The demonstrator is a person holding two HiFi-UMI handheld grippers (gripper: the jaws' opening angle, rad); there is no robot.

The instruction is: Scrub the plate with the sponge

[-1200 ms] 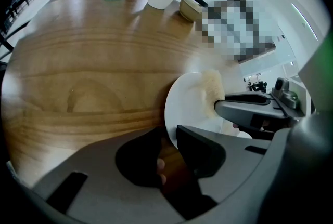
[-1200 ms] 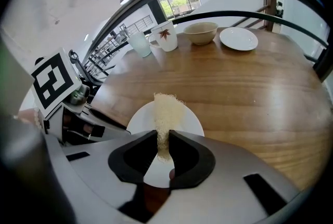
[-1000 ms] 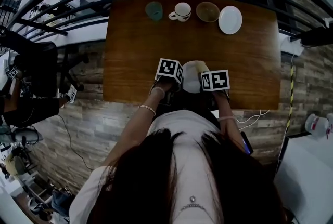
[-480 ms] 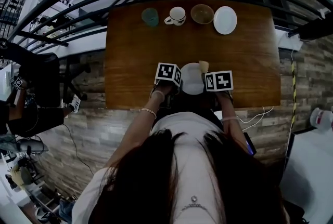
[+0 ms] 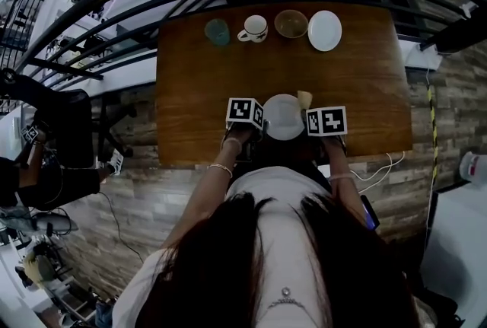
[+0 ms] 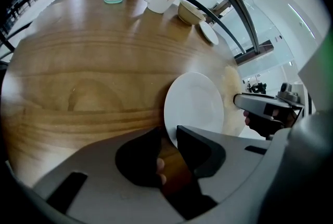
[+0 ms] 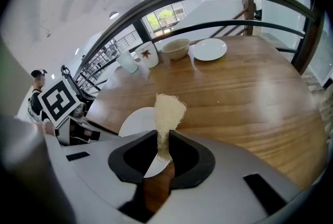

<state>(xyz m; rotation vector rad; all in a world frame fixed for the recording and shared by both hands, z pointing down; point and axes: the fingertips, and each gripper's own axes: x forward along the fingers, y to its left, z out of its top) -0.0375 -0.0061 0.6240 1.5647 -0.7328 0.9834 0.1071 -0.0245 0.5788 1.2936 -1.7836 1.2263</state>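
1. Plate (image 5: 283, 116): white, over the desk's (image 5: 198, 83) near edge, between both grippers.
2. Left gripper (image 6: 169, 137): fingers (image 6: 200, 147) clamped on the plate's near rim.
3. Right gripper (image 7: 164, 137): fingers (image 7: 190, 158) nearly together, pinching the sponge (image 7: 168, 114), which stands up against the plate's right rim.
4. Far edge, in a row: glass (image 5: 217, 31), mug (image 5: 253, 28), bowl (image 5: 291, 23), second plate (image 5: 325, 30).
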